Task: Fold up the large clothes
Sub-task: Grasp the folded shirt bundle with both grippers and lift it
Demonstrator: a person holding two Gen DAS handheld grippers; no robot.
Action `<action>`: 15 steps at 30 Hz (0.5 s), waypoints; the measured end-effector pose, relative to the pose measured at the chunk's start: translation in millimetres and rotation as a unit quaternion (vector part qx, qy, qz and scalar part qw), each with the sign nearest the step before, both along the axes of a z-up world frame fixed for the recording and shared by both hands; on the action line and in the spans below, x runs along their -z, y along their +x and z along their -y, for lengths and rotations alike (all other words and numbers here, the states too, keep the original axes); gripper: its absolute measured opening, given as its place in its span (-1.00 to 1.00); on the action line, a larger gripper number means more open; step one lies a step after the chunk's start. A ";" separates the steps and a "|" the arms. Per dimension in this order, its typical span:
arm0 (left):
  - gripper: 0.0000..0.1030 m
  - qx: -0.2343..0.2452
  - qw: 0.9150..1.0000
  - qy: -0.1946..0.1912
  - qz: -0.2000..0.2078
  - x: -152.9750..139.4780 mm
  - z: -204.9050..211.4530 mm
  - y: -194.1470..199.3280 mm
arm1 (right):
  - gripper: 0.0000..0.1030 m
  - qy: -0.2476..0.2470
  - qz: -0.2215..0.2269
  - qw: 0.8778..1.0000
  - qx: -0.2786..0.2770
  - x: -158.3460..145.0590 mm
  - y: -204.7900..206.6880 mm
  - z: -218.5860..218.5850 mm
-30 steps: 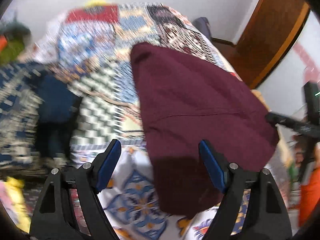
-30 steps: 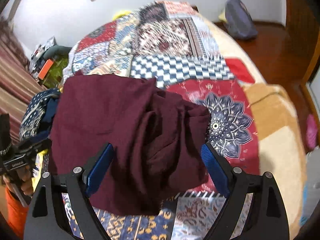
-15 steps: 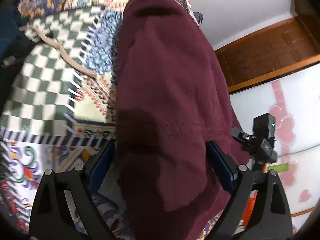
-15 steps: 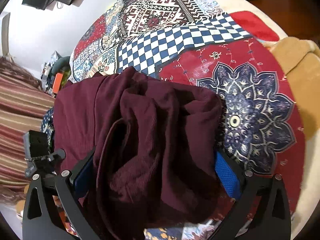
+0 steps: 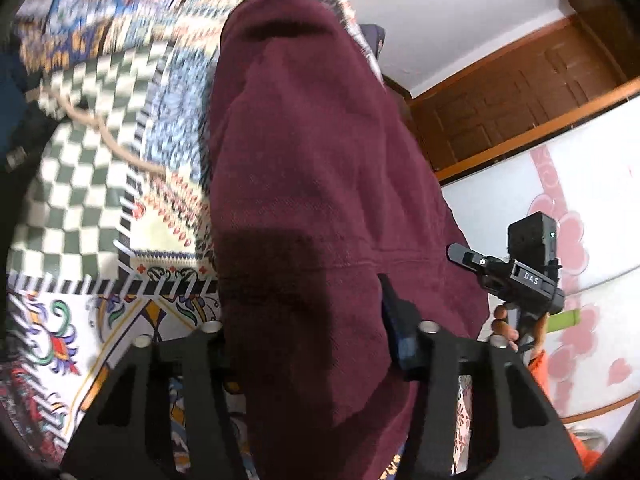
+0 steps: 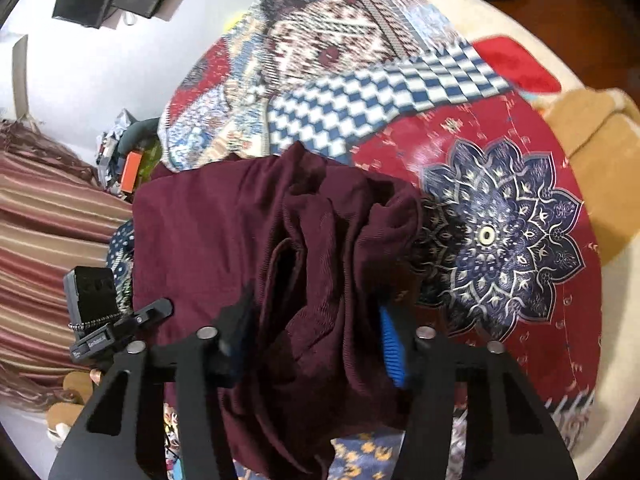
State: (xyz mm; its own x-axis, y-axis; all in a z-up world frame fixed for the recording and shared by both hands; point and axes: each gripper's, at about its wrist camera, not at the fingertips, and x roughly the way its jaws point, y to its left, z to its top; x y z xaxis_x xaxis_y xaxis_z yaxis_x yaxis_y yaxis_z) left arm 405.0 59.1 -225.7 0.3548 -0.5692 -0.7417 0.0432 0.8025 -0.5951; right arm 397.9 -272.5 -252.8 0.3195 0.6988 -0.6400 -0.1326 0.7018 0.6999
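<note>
We have the maroon garment (image 5: 312, 168) lying part-folded on the bed (image 6: 500, 208); the left gripper (image 5: 308, 332) and right gripper (image 6: 316, 340) have just been closing, fingers pinching its near edge; further folds, we judge, remain.

Left wrist view: mounted on the left hand-held gripper (image 5: 308, 320), facing forward and down along its fingers, close over the maroon garment (image 5: 312, 168) on the bed (image 5: 80, 184). Right wrist view: same mounting on the right hand-held gripper (image 6: 316, 340), equally close. Shared: the garment (image 6: 224, 240), the patchwork bedspread (image 6: 360, 96), and each view shows the other gripper at its edge
</note>
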 end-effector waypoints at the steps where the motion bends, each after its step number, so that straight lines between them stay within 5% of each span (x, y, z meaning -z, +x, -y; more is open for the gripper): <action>1: -0.16 0.000 1.000 0.008 0.010 -10.8 2.1 -2.4 | -0.18 -0.001 0.006 1.000 0.001 -8.1 -3.2 -2.9; 8: -0.19 -0.011 0.995 0.033 0.097 -101.8 -17.9 -31.3 | -0.23 0.009 0.079 0.997 -0.007 -77.4 -15.6 -35.5; 15: -0.19 -0.051 0.982 0.053 0.173 -190.8 -80.1 -68.7 | -0.23 0.029 0.160 0.986 -0.036 -156.6 -22.5 -101.8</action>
State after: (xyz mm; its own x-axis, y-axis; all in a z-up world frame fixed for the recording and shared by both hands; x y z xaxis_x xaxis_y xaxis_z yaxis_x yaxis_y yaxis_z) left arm 336.3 139.2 -34.9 0.6473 -0.4440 -0.6196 0.1438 0.8694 -0.4728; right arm 375.4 -170.8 -96.2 0.4460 0.7603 -0.4723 -0.4017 0.6416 0.6534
